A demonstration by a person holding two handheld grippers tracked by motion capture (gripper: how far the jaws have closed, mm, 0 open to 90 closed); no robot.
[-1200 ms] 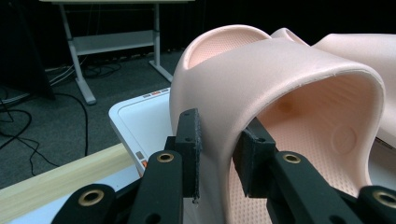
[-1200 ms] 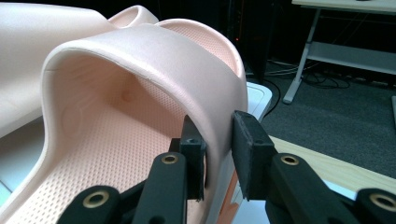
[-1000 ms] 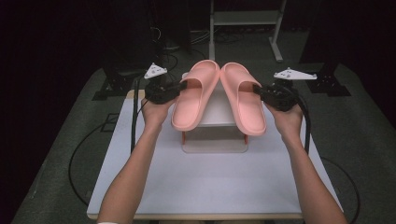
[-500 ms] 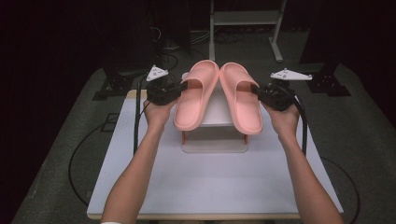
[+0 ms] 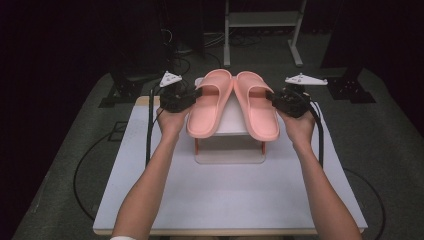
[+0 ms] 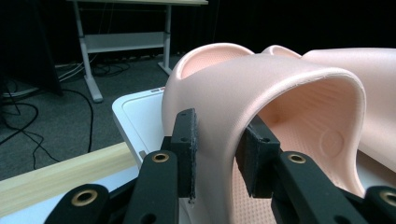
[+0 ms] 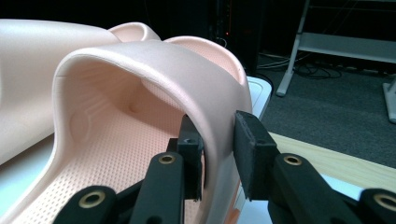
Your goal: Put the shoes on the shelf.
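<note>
On the small white stand in the middle of the bench, two pink slippers are sitting side by side with their toes pointing away from you. They are leaning in toward each other, so they are touching at the far end and spreading apart at the heels. The heels are sticking out over the near edge of the stand.

You are holding the left tongs at the outer side of the left slipper. They are almost closed and are gripping its strap, with one pad outside the strap and one pad under it. These tongs have just been loosening a tiny bit, but the pads are looking like they are pressing on the strap.

You are holding the right tongs the same way on the right slipper. They are nearly closed, with its strap sitting between the pads.

I am guessing most of the job is done, because both slippers are resting on the stand as a neat pair. What is left, I am thinking, is letting go of both straps and pulling your hands back.

Nothing is sitting inside either slipper. The stand is carrying only the two slippers, and what is lying under it is too hidden to tell.
</note>
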